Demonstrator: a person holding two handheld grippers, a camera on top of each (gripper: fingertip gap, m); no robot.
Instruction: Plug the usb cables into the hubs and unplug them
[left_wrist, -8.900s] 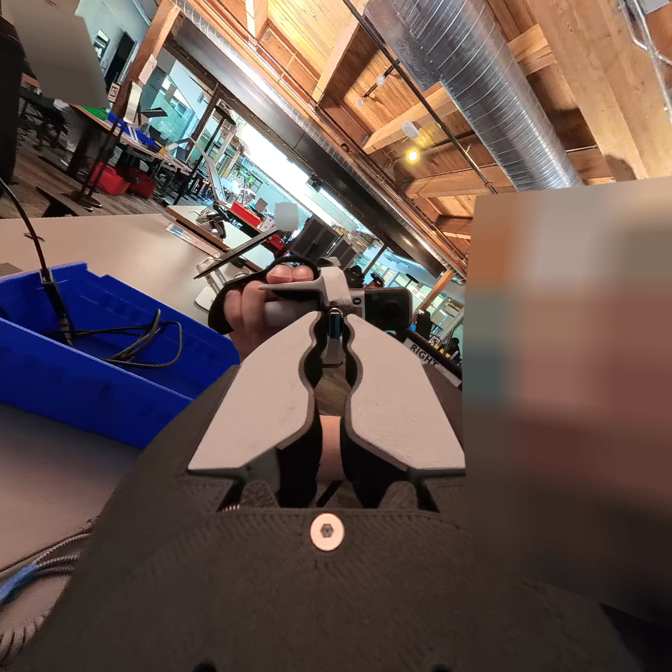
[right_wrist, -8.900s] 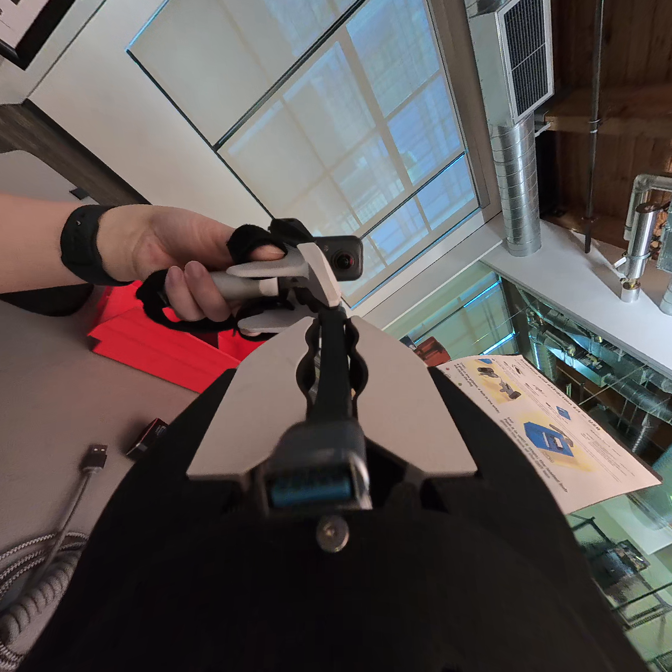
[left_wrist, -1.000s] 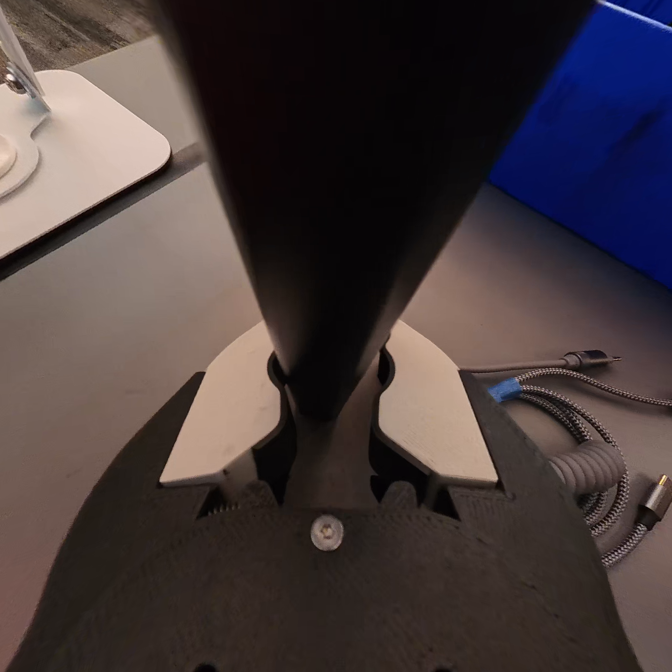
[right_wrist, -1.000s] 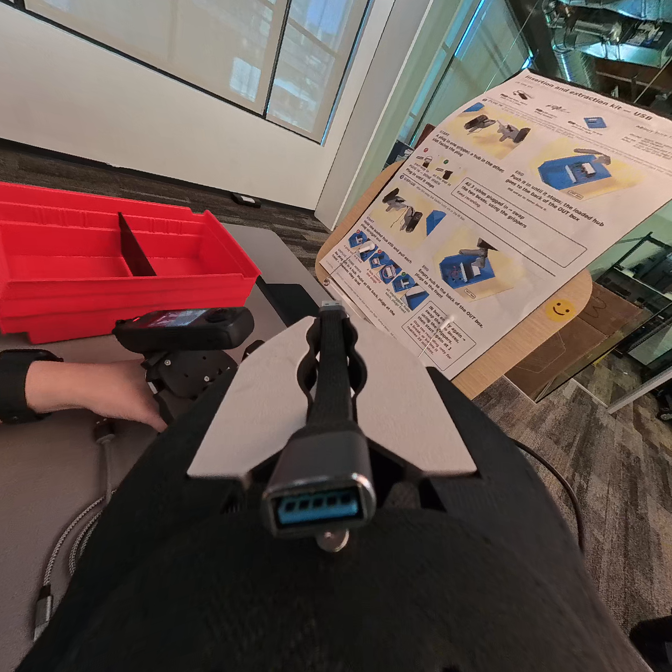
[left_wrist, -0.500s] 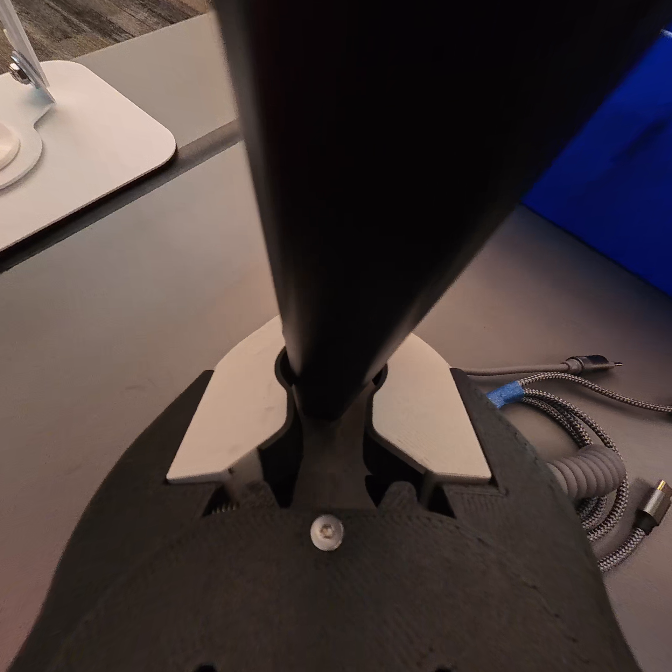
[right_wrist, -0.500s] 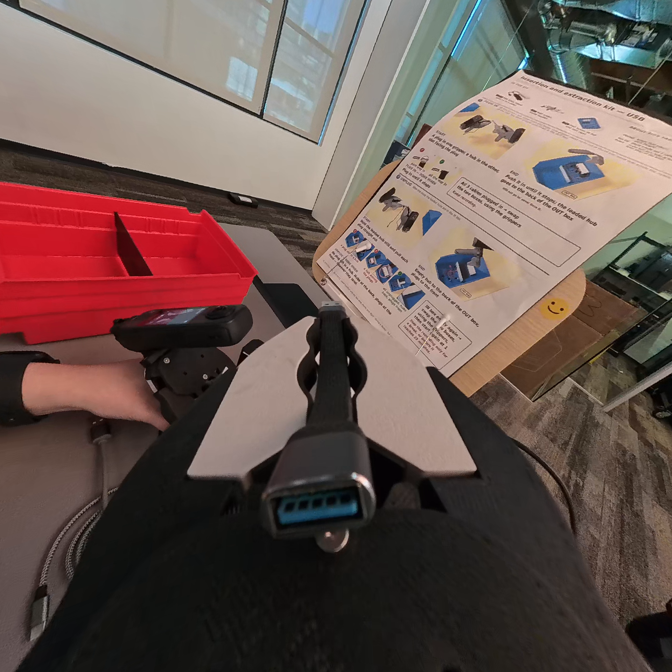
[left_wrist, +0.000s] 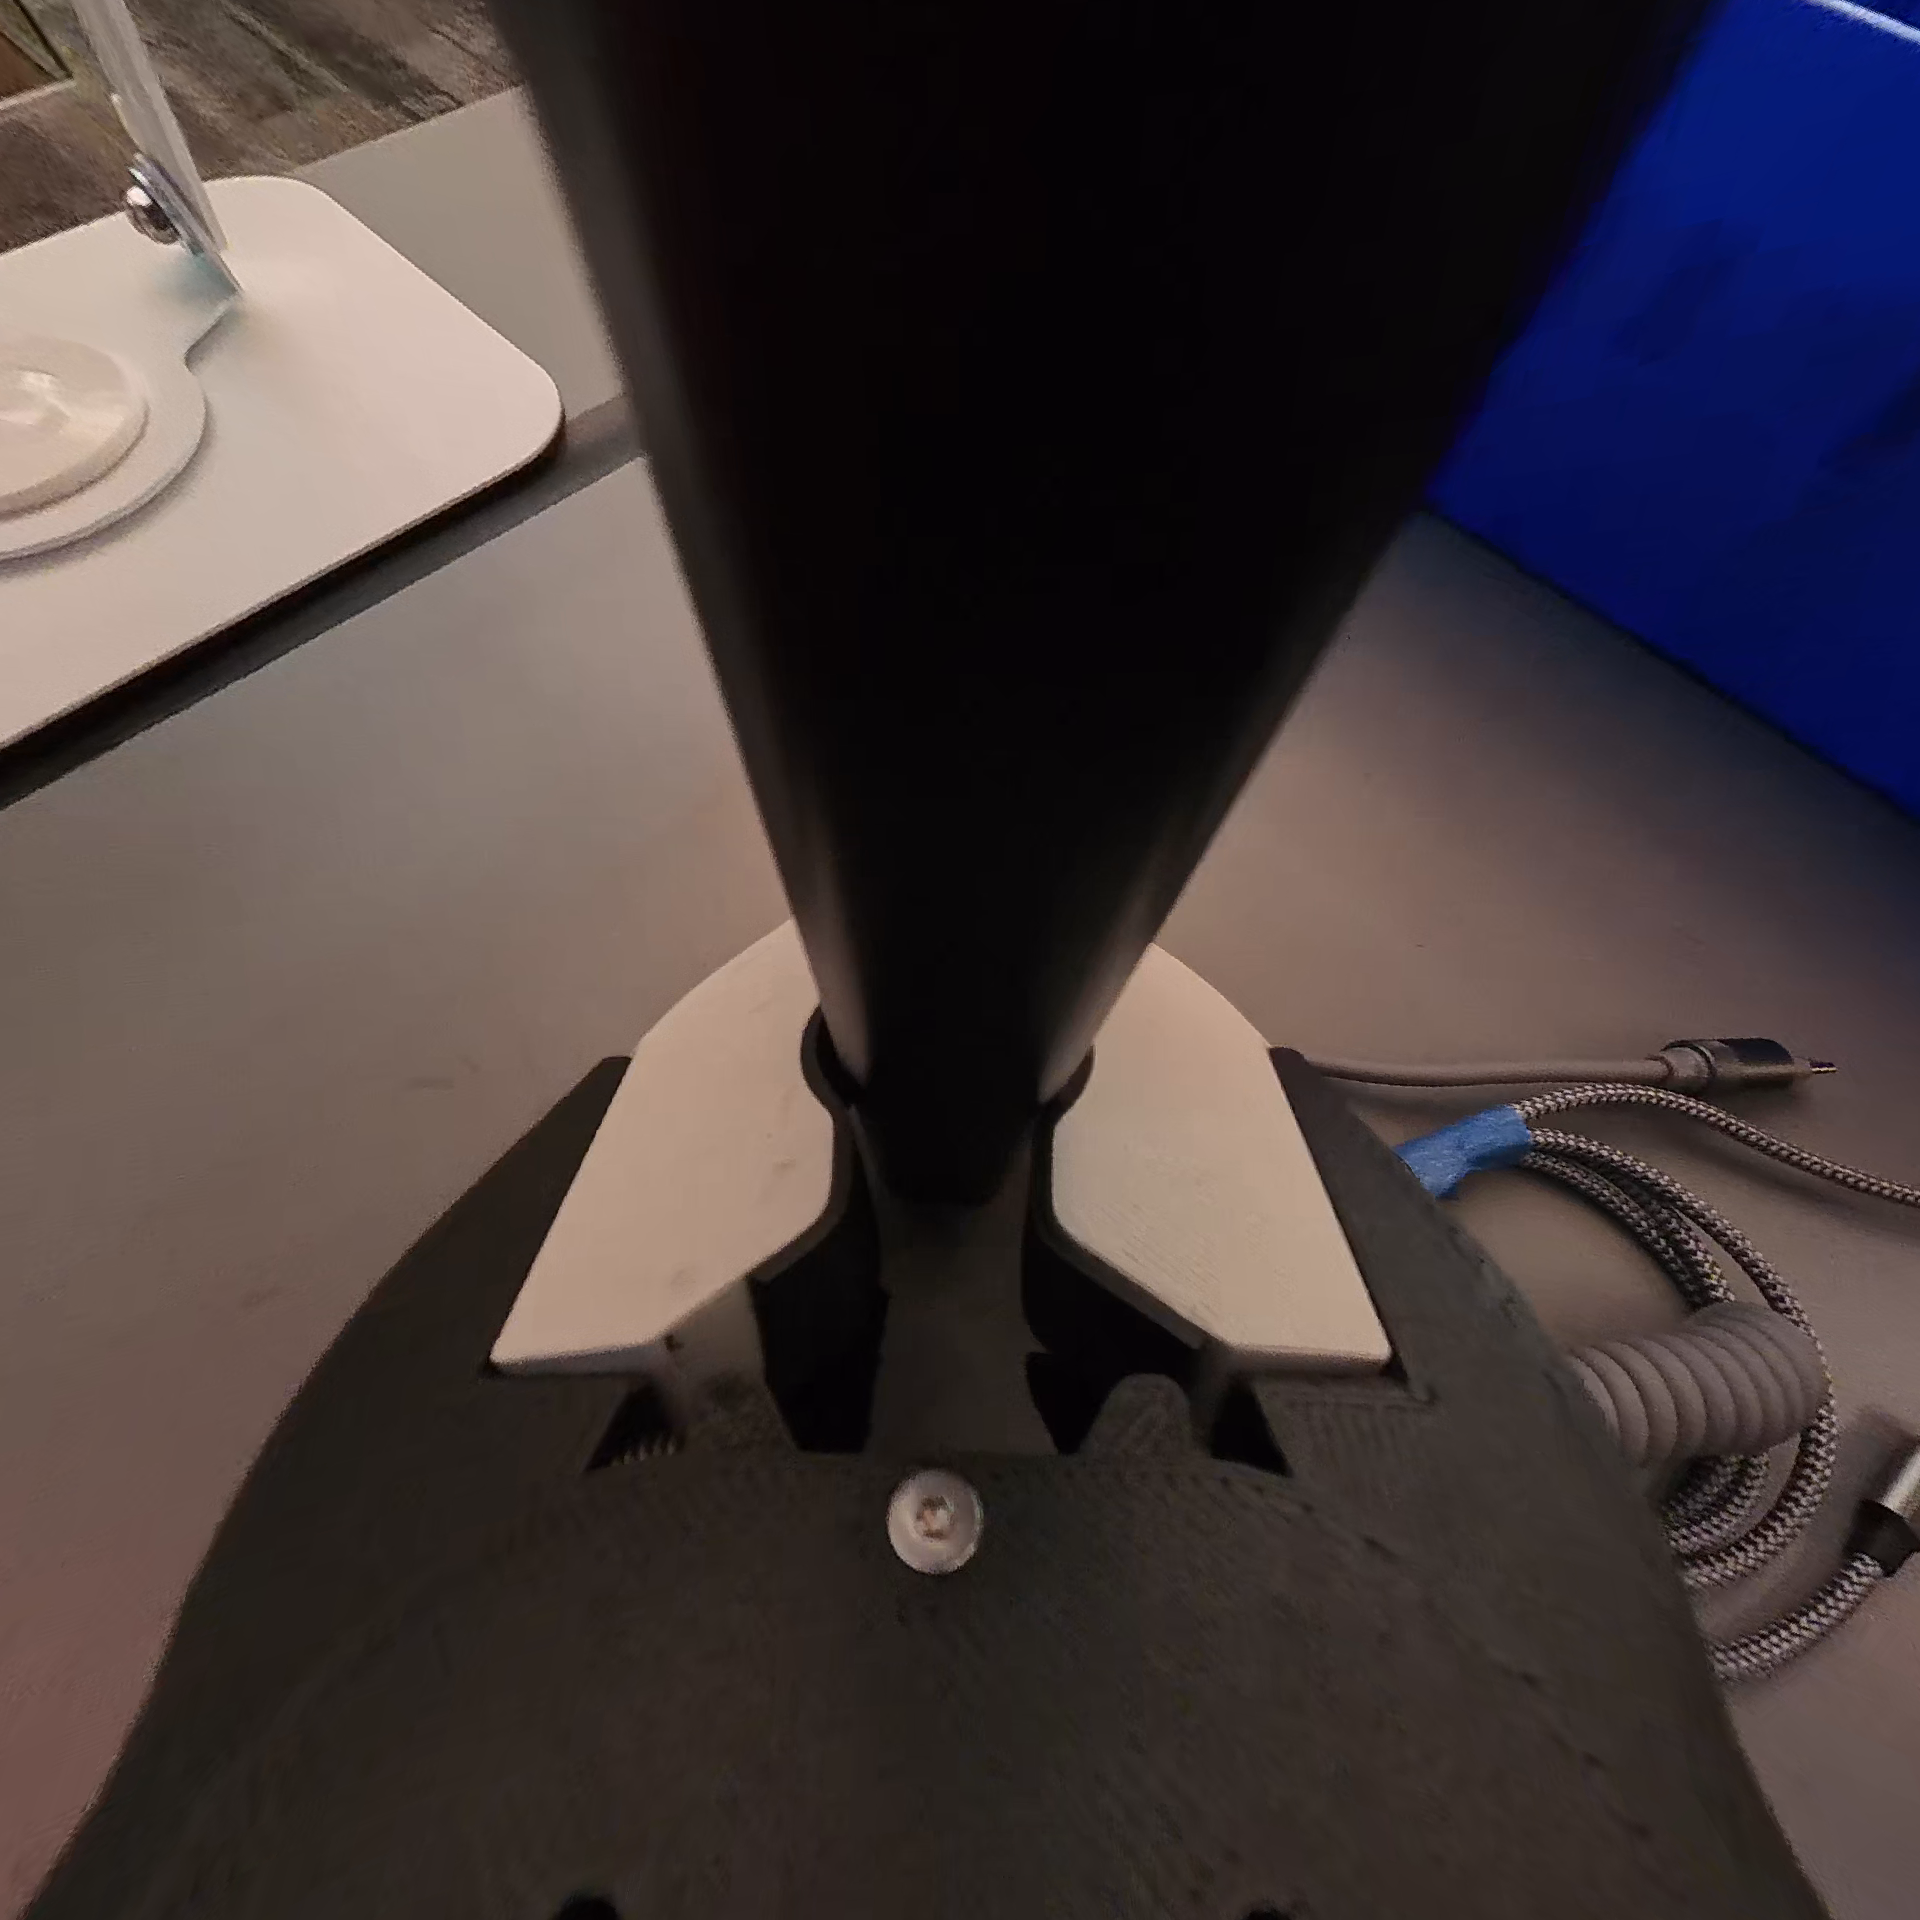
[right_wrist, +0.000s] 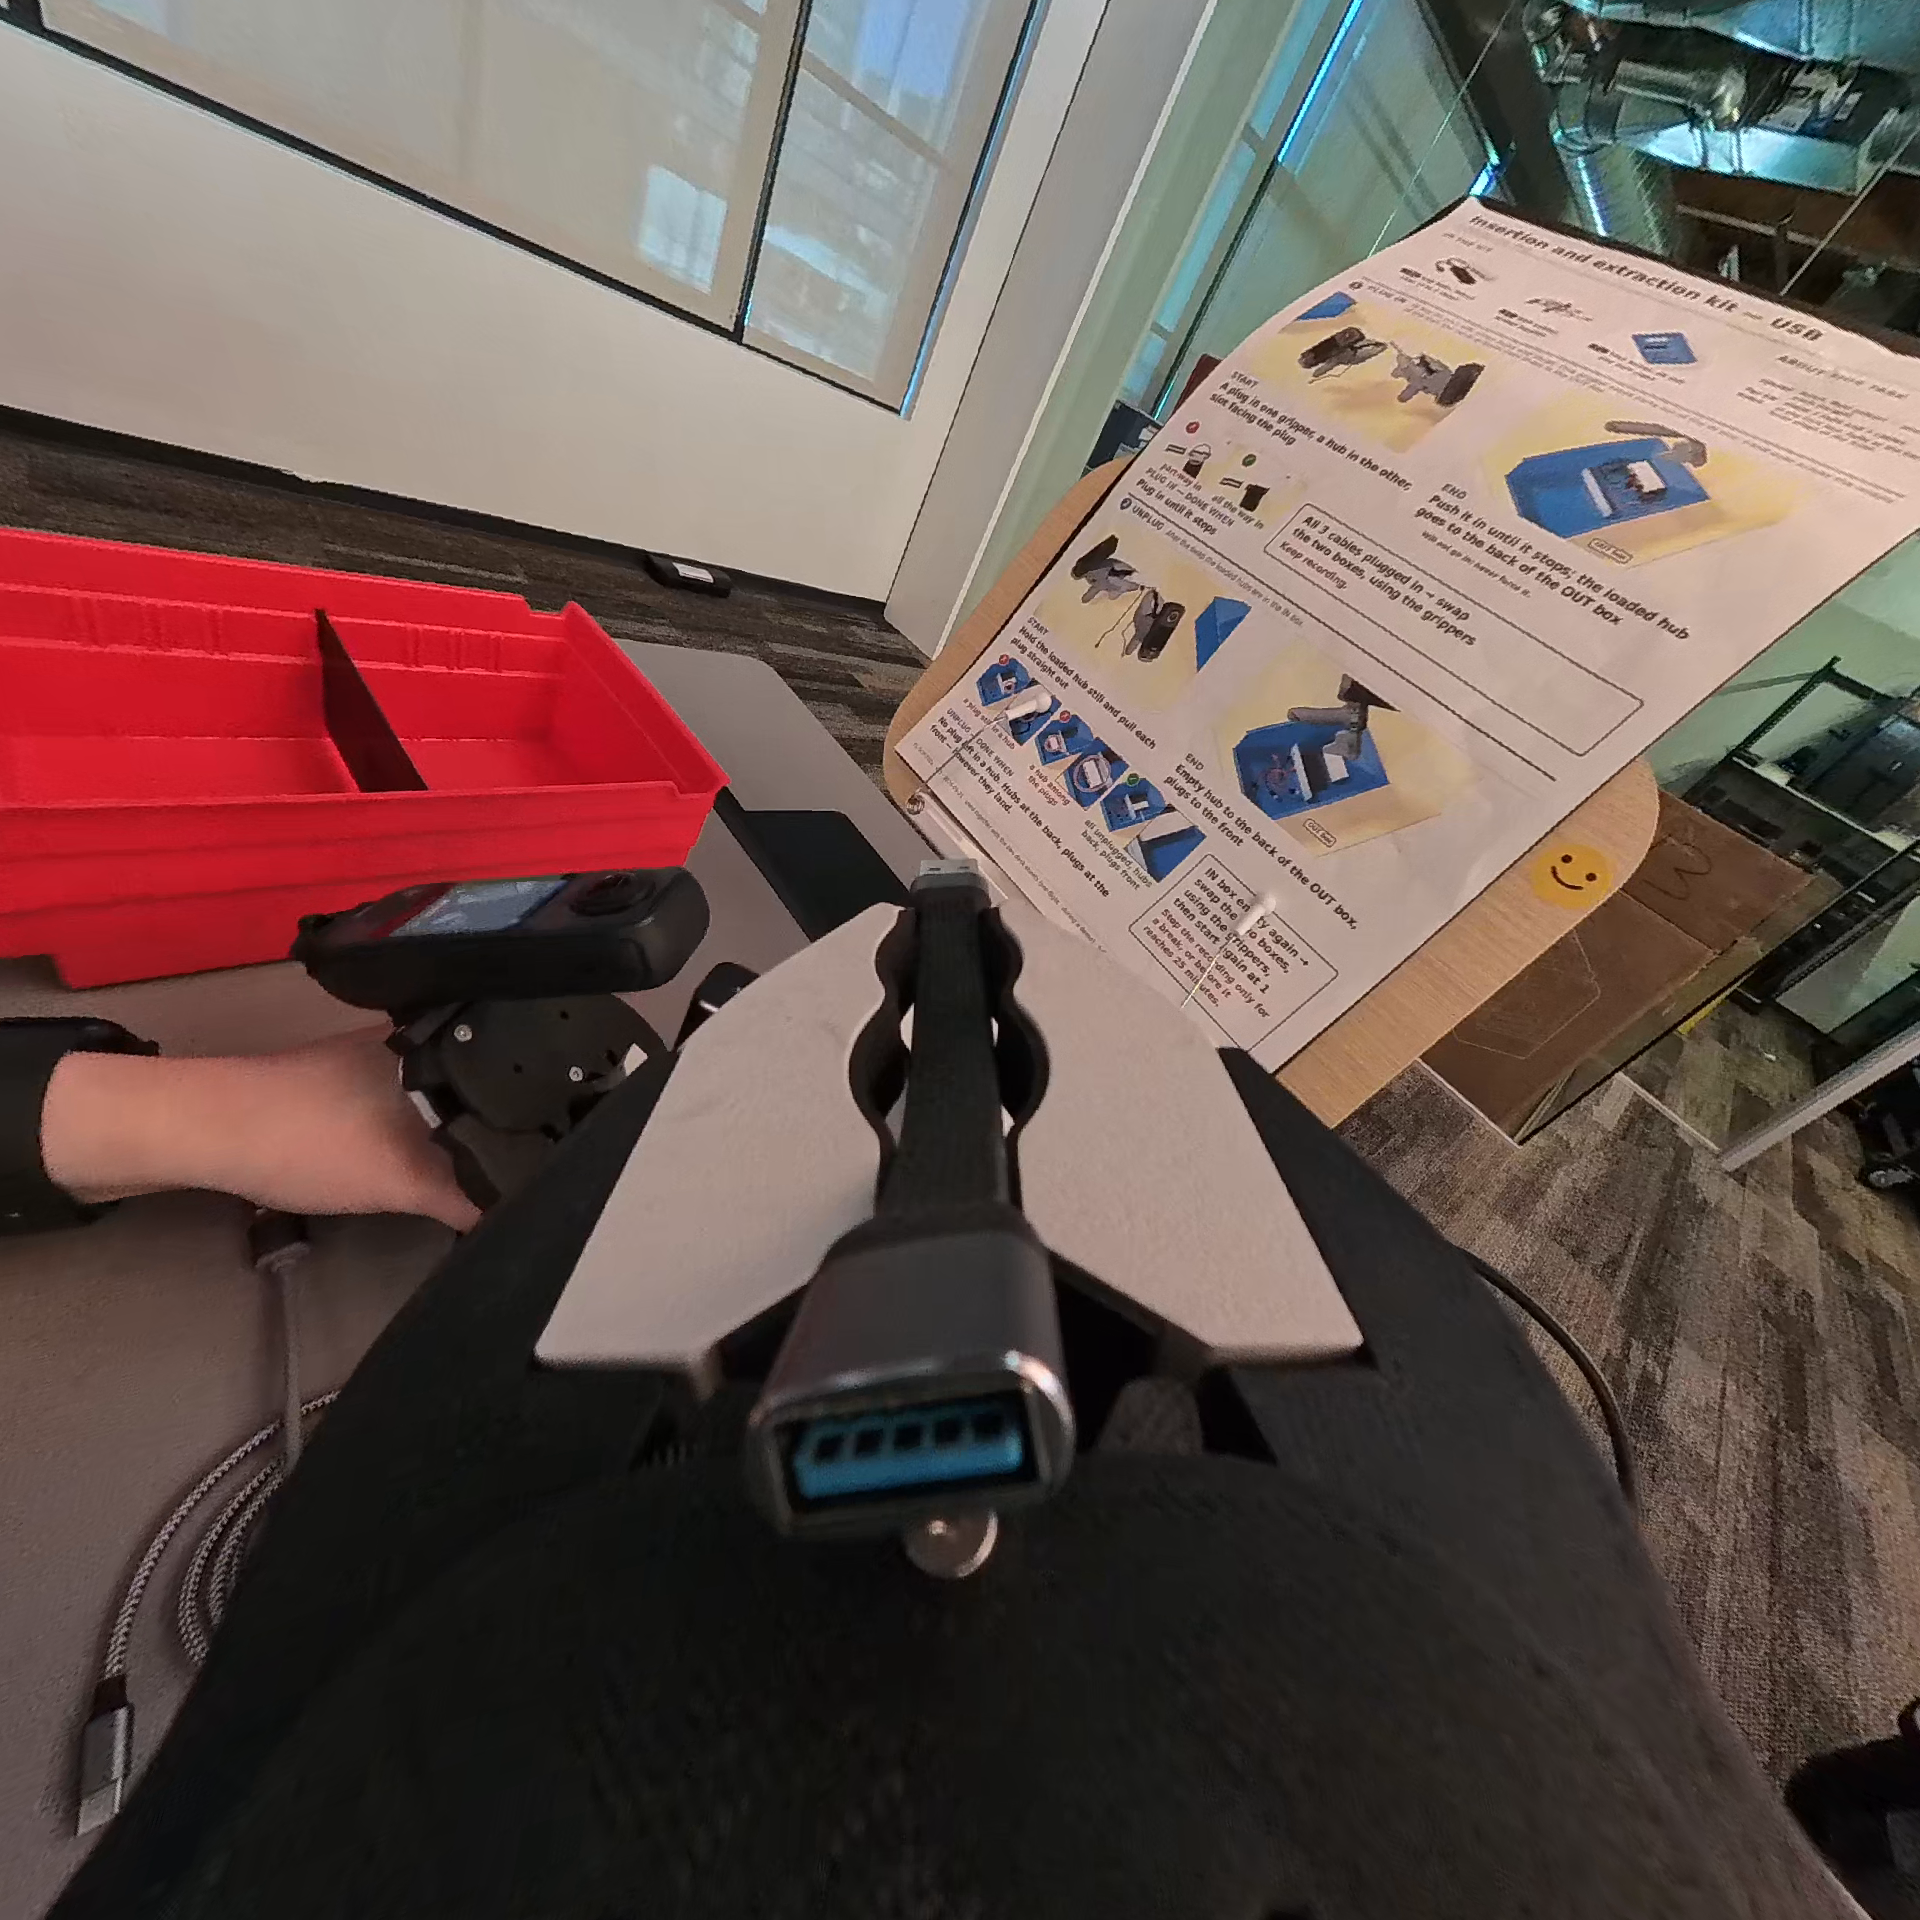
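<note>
The right tool (right_wrist: 940, 904) is closed on a short black adapter cable (right_wrist: 951, 1049), plug forward so it can enter a hub. The left tool (left_wrist: 940, 1091) grips a large dark body (left_wrist: 966, 468), probably the hub, low over the tabletop (left_wrist: 364, 935) beside spare braided cables (left_wrist: 1662, 1195).

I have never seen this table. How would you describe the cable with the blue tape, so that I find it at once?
Start at the big blue bin on the grey table. In front of it lies a loose bundle of grey braided cables. The cable with the blue tape is in that bundle; it alone carries a short blue wrap, while its neighbours are plain grey.
</note>
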